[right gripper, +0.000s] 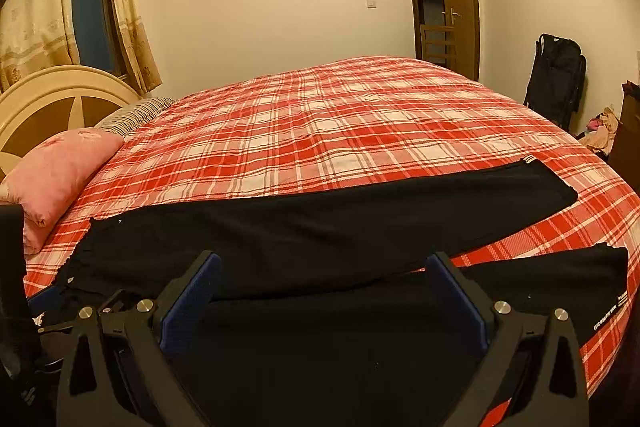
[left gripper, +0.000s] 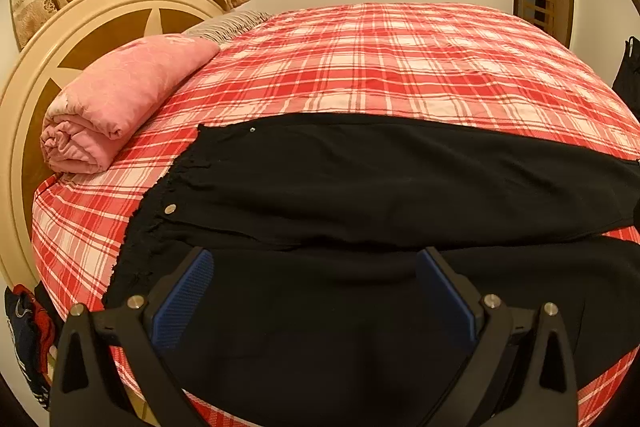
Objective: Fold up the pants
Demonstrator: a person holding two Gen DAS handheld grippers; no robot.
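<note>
Jaws of both the left gripper [left gripper: 314, 259] and the right gripper [right gripper: 326, 265] stood spread wide and empty above the near leg of the black pants [left gripper: 360, 187], so folding appeared not yet begun; the next move likely called for pinching an edge. Pants lay flat across the plaid bed [left gripper: 400, 59], waistband toward the pink quilt [left gripper: 120, 99], legs splayed apart at the cuffs.

The black pants [right gripper: 320, 227] lay spread flat across the near side of the bed, gathered waistband with a metal snap to the left, legs running right. The two legs parted toward the cuffs, the nearer one bearing small white lettering by its hem.
</note>
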